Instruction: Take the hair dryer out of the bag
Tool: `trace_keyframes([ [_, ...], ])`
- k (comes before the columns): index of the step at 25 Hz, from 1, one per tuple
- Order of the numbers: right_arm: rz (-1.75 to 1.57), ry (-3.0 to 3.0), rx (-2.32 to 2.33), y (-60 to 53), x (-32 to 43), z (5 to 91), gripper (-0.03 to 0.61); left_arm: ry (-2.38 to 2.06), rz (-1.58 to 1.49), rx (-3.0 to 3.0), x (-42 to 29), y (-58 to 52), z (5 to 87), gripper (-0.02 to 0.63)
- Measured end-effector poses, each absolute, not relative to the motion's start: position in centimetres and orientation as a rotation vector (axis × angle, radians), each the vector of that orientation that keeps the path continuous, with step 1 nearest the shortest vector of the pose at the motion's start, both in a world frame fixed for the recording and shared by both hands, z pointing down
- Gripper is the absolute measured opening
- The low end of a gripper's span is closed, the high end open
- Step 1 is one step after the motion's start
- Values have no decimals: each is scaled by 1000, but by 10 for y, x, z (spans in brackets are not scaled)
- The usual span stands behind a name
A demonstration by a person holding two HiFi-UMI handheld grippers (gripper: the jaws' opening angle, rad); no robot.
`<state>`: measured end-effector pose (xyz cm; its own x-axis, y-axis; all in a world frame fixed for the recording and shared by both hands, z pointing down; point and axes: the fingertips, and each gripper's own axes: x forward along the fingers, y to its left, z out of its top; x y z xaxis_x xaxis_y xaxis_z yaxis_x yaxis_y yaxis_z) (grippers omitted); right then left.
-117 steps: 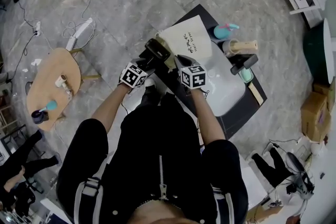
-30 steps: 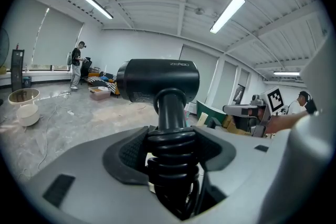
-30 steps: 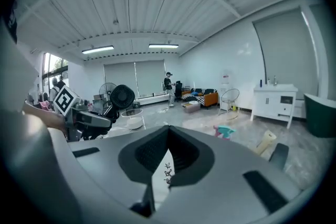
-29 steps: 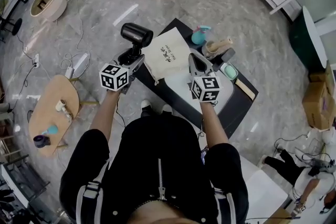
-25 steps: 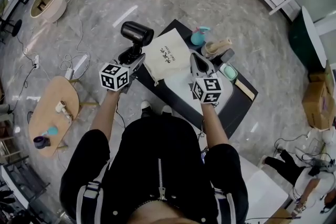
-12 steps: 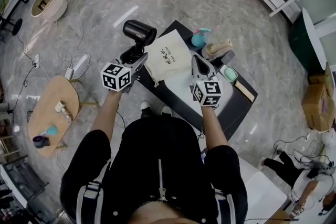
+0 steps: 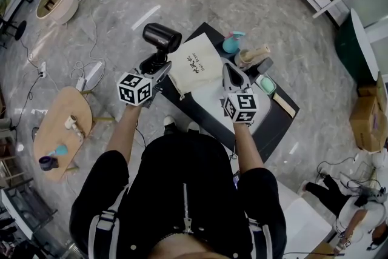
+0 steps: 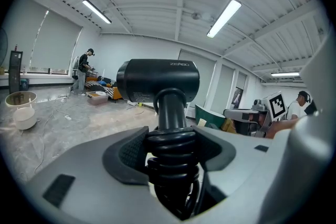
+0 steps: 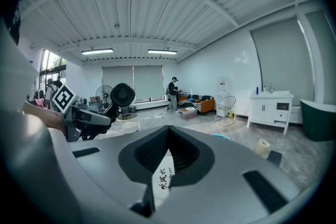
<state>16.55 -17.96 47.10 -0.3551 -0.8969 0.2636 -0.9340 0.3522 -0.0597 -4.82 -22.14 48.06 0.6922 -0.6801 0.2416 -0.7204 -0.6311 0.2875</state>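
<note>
The black hair dryer (image 7: 162,37) hangs free of the bag, out over the floor left of the black table (image 7: 276,124). My left gripper (image 7: 155,65) is shut on its handle. In the left gripper view the pads clamp the handle and its coiled cord, with the dryer (image 8: 157,80) standing above my left gripper (image 8: 170,150). The cream cloth bag (image 7: 193,62) with dark print lies flat on the table. My right gripper (image 7: 228,71) is shut on the bag's near right edge. The right gripper view shows the printed bag cloth (image 9: 164,180) pinched in my right gripper (image 9: 168,152).
A teal bottle (image 7: 230,43), a wooden roller (image 7: 251,56), a black item (image 7: 264,65) and a mint case (image 7: 265,84) crowd the table's far right. A white tray (image 7: 209,97) lies under my right hand. A low wooden table (image 7: 60,115) and cables stand on the floor at left.
Several seconds ago the dryer was at the bag's mouth; now it is out and held to the left. Over the last second neither gripper has moved.
</note>
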Motion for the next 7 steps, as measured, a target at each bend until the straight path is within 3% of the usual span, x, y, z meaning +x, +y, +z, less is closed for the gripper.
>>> trace_keyframes([
  [7,305,-2423,1658,-183,161,475,9,-1092,149,2535,-52,-225,483,273],
])
